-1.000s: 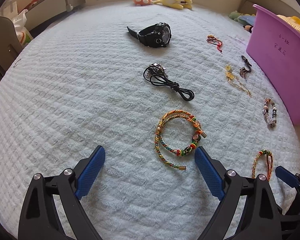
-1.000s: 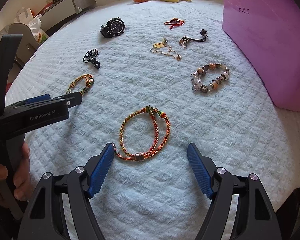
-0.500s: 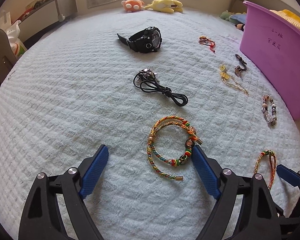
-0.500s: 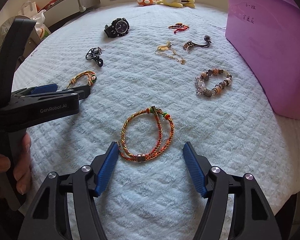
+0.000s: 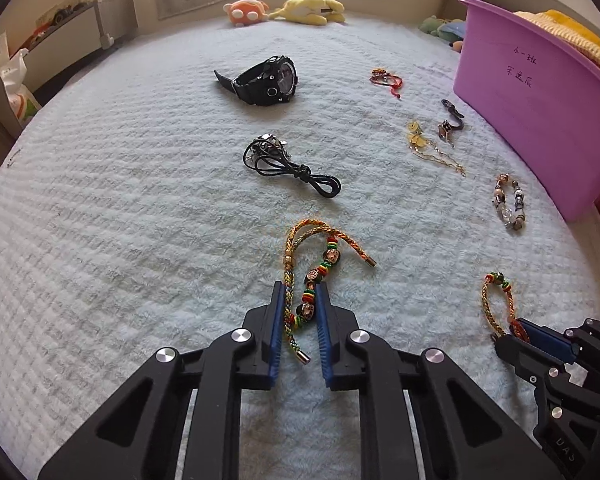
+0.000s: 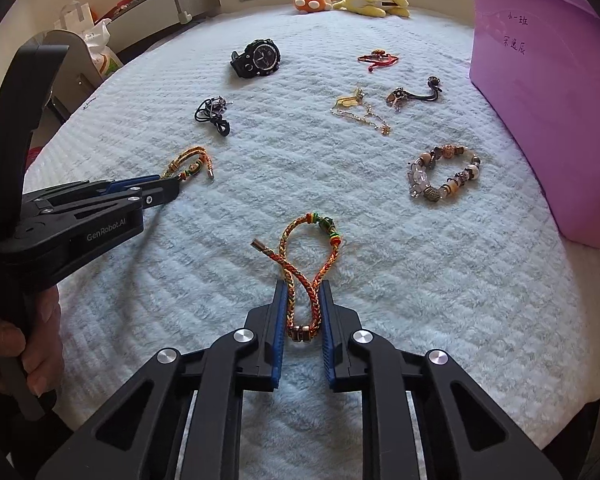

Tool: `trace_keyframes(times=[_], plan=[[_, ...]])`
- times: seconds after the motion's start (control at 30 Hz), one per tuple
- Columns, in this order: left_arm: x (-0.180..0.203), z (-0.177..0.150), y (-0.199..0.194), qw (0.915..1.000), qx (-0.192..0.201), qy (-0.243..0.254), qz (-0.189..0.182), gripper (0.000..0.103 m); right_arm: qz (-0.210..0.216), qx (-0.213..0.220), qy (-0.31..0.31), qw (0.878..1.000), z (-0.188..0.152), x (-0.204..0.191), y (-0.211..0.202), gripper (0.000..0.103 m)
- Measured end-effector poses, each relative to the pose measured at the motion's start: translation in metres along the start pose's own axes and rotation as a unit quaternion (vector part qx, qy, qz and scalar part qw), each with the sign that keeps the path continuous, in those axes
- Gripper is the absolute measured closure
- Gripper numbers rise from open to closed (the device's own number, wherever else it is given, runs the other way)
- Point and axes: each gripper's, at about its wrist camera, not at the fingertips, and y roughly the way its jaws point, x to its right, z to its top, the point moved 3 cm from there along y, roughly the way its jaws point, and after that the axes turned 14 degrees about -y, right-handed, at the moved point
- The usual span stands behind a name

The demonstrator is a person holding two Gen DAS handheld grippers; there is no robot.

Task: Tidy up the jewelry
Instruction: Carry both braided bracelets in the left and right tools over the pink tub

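Both jaws have just closed, left gripper [image 5: 300,312] and right gripper [image 6: 303,312] each pinching a braided cord bracelet [image 5: 310,276] [image 6: 306,264].

Two braided multicolour cord bracelets sit nearest: the beaded bracelet [image 5: 316,276] is squeezed into a narrow loop, metal end caps splayed out; the plain braided bracelet [image 6: 306,276] is likewise pinched, its ring clasp at the near end. Further out on the bedspread [image 6: 440,280], well apart: black watch [image 6: 257,59], black cord necklace [image 6: 213,114], red string bracelet [image 6: 376,60], gold chain [image 6: 360,112], dark charm strap [image 6: 416,94], chunky bead bracelet [image 6: 444,174].
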Motion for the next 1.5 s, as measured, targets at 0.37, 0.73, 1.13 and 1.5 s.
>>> trace_keyframes(times=[0.37, 0.73, 1.13, 1.5], plan=[[-0.003, -0.003, -0.031, 0.9996, 0.001, -0.024, -0.013, 0.088, 0.012, 0.026, 0.010, 1.000, 0.003, 0.006, -0.029, 0.089], [0.016, 0.013, -0.082, 0.9987, 0.023, -0.040, -0.021, 0.088, 0.018, 0.058, 0.028, 0.998, 0.014, 0.031, -0.080, 0.089], [0.087, 0.060, -0.131, 0.9964, 0.059, -0.020, -0.058, 0.088, 0.005, 0.127, 0.035, 0.991, 0.059, 0.086, -0.164, 0.089], [0.188, 0.112, -0.149, 0.9902, 0.079, 0.031, -0.111, 0.088, -0.036, 0.177, 0.076, 0.981, 0.076, 0.162, -0.221, 0.089]])
